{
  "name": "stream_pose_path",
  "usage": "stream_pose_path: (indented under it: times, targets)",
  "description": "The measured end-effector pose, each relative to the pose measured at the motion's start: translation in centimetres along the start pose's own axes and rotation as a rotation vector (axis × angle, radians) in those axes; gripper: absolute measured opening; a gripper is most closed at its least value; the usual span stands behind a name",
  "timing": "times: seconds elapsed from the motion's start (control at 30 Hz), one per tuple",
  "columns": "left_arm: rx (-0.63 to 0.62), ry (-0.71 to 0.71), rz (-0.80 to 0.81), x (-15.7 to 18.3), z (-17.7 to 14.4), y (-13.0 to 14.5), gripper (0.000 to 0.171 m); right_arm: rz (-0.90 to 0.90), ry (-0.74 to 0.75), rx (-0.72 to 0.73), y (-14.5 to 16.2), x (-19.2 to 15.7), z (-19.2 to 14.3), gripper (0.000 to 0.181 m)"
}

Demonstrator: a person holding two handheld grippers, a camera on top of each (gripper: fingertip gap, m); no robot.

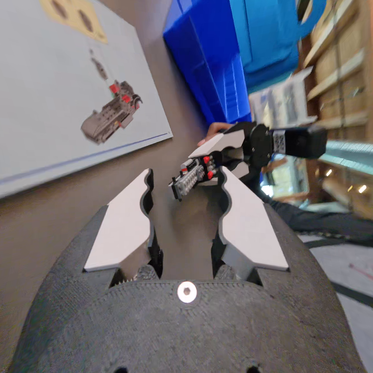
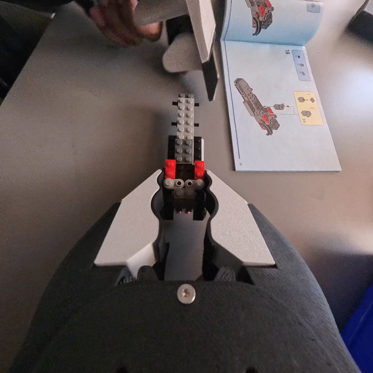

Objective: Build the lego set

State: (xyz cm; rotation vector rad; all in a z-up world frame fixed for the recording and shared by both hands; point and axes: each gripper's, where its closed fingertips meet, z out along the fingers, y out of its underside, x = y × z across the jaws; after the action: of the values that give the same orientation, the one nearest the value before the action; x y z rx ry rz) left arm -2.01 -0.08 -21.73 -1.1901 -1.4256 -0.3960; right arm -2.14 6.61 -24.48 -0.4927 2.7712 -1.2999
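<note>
A half-built lego model of grey, black and red bricks sticks forward out of my right gripper, which is shut on its rear end. The model's long grey studded plate points away over the table. In the left wrist view the same model shows held by the right gripper, just beyond my left fingertips. My left gripper is open and empty, tilted over the table. In the right wrist view the left gripper hangs above the model's far tip, with a hand behind it.
An open instruction booklet lies on the grey table to the right of the model; it also shows in the left wrist view. A blue bin stands beyond the booklet. Wooden shelving is in the background. About 8 cm separates my left fingertips from my right.
</note>
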Motion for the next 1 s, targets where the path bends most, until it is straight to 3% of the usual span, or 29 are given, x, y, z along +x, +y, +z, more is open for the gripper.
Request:
stream_pose_path:
  times: [0.1,0.27,0.57,0.77,1.0]
  targets:
    - [0.124,0.046,-0.148,0.4,0.0,0.4,0.062,0.025,0.004,0.008,-0.2,0.1,-0.1,0.039]
    - [0.17,0.066,-0.218,1.8,0.9,1.7,0.071,0.026,0.004,0.039,-1.1,-0.1,-0.6,0.038]
    - [0.237,0.103,-0.307,3.0,3.1,2.5,0.068,0.055,0.046,0.047,-2.1,0.1,-0.9,0.038]
    - [0.258,0.1,-0.301,3.1,3.9,2.3,0.054,0.038,0.067,0.052,-2.6,0.1,-0.8,0.038]
    - [0.273,0.102,-0.271,3.3,4.2,1.9,0.025,0.017,0.079,0.078,-3.1,-0.1,-0.7,0.038]
